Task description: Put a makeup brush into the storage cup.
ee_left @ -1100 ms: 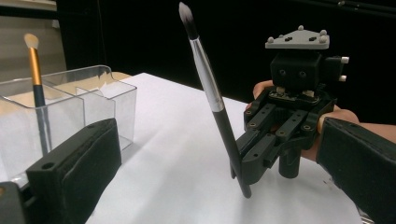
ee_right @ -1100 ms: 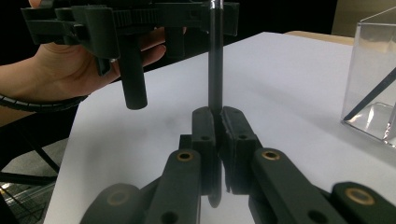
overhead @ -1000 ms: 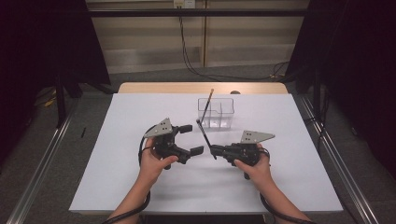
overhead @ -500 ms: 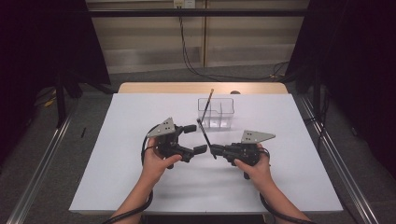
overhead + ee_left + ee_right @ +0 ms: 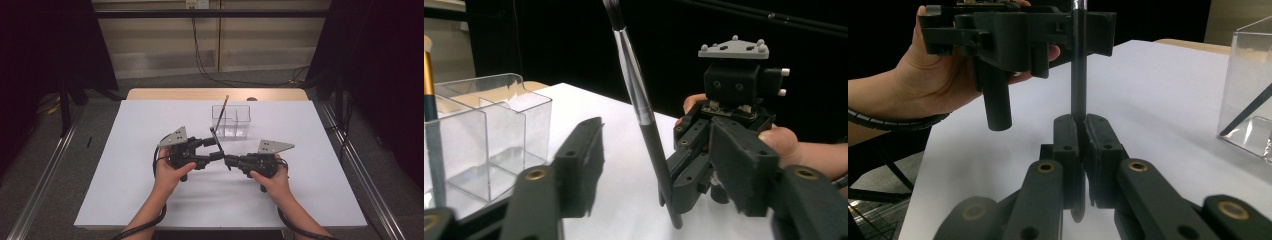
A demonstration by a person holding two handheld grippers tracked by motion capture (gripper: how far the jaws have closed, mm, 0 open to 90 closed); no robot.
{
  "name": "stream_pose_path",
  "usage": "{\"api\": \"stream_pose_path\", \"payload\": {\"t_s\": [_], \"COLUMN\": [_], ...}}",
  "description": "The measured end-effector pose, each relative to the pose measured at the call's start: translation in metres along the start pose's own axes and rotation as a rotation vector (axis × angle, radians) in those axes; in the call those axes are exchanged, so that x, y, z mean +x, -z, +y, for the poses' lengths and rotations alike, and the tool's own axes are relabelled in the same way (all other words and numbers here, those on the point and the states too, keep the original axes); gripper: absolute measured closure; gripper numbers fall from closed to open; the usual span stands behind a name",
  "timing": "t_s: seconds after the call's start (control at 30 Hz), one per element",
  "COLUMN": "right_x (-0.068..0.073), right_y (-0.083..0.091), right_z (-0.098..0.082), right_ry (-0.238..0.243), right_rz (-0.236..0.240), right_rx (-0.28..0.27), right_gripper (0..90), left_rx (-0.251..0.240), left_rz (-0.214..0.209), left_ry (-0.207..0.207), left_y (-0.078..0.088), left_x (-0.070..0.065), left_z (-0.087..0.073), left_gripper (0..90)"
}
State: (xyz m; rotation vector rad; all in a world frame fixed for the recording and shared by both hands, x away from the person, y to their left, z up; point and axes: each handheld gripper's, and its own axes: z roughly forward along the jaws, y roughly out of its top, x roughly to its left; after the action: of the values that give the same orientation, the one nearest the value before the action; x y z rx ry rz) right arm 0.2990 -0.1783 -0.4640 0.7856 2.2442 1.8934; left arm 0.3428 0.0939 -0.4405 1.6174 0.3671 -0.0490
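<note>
My right tool [image 5: 229,161] reaches left, clenched on the brush [image 5: 218,142] handle's near end; my left tool [image 5: 212,149] stands released around its shaft.

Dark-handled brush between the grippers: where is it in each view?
High view: brush at centre, leaning, between the two grippers.
Left gripper view: brush upright at centre, between the open jaws.
Right gripper view: brush vertical at centre, its lower end clamped in the shut jaws.
Shared landmark: clear organiser.
</note>
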Motion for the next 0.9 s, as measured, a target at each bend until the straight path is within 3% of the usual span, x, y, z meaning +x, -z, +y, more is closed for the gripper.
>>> {"api": "stream_pose_path", "payload": {"t_s": [0.4,0.7,0.9], "right_x": [0.0006,0.0018,0.0021], "right_y": [-0.0002,-0.0016,-0.0031], "right_z": [0.0003,0.0001,-0.0008], "right_ry": [0.0,0.005,0.007], "right_rz": [0.002,0.007,0.012], "right_rx": [-0.007,-0.006,-0.003], "right_gripper": [84.6,84.5,84.4], "left_rx": [-0.058,-0.07,-0.066], "left_rz": [-0.009,-0.005,-0.015], "left_ry": [0.037,0.054,0.061], "left_y": [-0.0021,-0.0025,-0.0036], "left_x": [-0.0008,-0.0001,-0.0012], "left_z": [-0.005,-0.0068,-0.0067], "left_gripper": [67.7,79.9,82.4]}}
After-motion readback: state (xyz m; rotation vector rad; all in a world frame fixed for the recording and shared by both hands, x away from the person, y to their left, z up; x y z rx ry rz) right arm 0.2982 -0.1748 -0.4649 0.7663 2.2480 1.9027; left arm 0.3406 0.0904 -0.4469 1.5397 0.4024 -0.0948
